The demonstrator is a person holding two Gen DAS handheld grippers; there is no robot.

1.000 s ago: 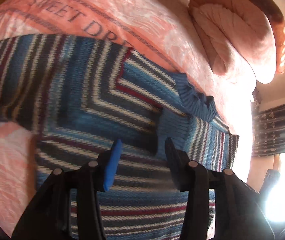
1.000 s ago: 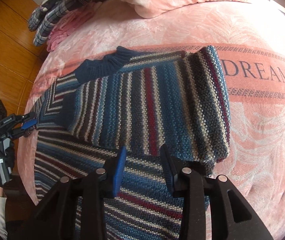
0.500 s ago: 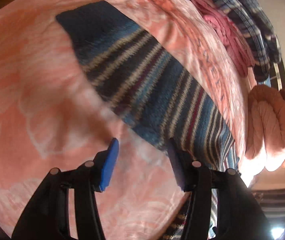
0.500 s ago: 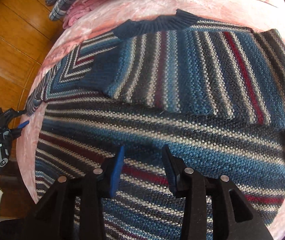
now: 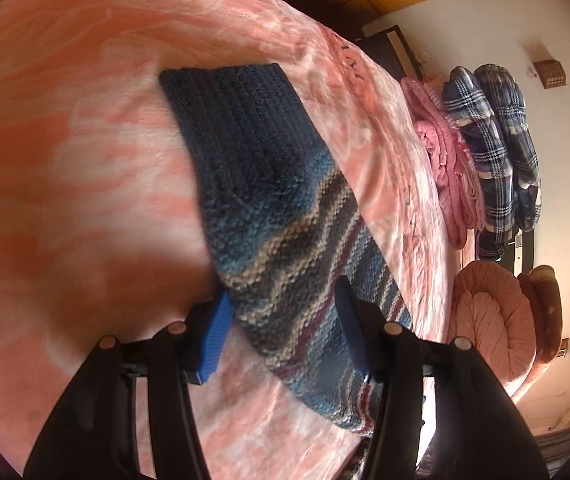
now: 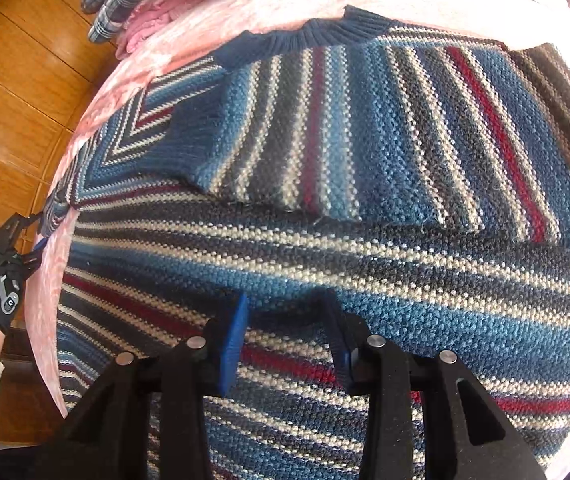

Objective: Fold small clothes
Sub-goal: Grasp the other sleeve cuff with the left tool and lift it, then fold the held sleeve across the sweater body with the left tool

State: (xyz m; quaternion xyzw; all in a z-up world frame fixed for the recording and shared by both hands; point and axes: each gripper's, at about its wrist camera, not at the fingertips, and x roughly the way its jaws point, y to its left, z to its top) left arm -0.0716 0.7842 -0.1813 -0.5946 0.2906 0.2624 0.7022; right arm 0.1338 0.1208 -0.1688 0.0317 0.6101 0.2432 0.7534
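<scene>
Your left hand-held gripper (image 5: 281,320) sits low over a pink bedspread (image 5: 65,152), its blue-padded fingers (image 5: 215,336) spread apart on either side of a sleeve (image 5: 277,240) of the striped knit sweater. The sleeve runs away from the gripper along the bed, ending ahead in a dark blue ribbed cuff (image 5: 229,96); whether the pads touch the knit cannot be told. Ahead and to the right of this gripper, at the far edge of the bed, lie a folded pink garment (image 5: 441,160) and a blue plaid garment (image 5: 497,148), with round pink cushions (image 5: 493,316) further right.

Your right hand-held gripper (image 6: 285,320) hovers just above the body of the sweater (image 6: 365,264), jaws open, nothing between them. The sweater lies spread on the bed directly ahead of and beneath this gripper, blue, cream, grey and red stripes filling the view. Its other sleeve (image 6: 325,140) is folded across the body ahead of the gripper, with the ribbed navy collar (image 6: 317,36) beyond it. Far to this gripper's left, at the bed's edge, your gloved left hand (image 6: 3,296) holds the other gripper at the sweater's outstretched sleeve, before an orange wooden wall panel (image 6: 9,88).
</scene>
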